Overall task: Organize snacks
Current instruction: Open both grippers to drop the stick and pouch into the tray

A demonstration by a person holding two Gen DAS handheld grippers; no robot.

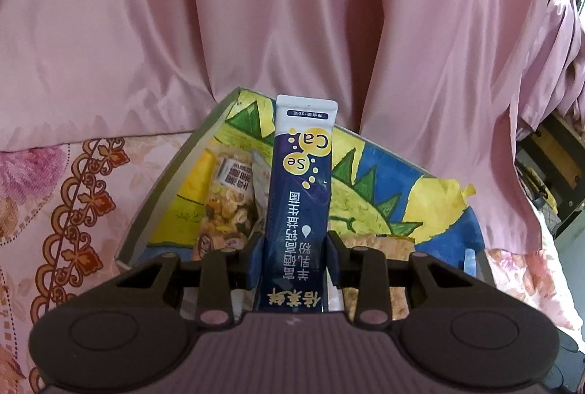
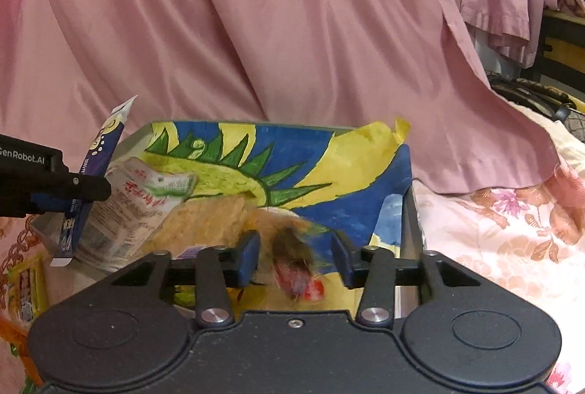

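Note:
My left gripper (image 1: 297, 247) is shut on a dark blue stick sachet (image 1: 301, 182) marked "Ca" and "Se", held upright over an open box (image 1: 172, 182) lined with a blue, yellow and green painted sheet. The box holds a clear nut-mix packet (image 1: 225, 200), a white packet and a beige cracker pack (image 1: 387, 244). In the right wrist view my right gripper (image 2: 296, 256) is open above the box (image 2: 407, 211); a blurred brown and red snack (image 2: 296, 266) is between its fingers, apart from both. The left gripper with the sachet (image 2: 97, 160) shows at the left.
A pink satin curtain (image 1: 292, 10) hangs behind the box. The box sits on a pink floral bedcover (image 2: 504, 233). Yellow packets (image 2: 25, 288) lie at the lower left of the right wrist view. Dark furniture stands at the far right.

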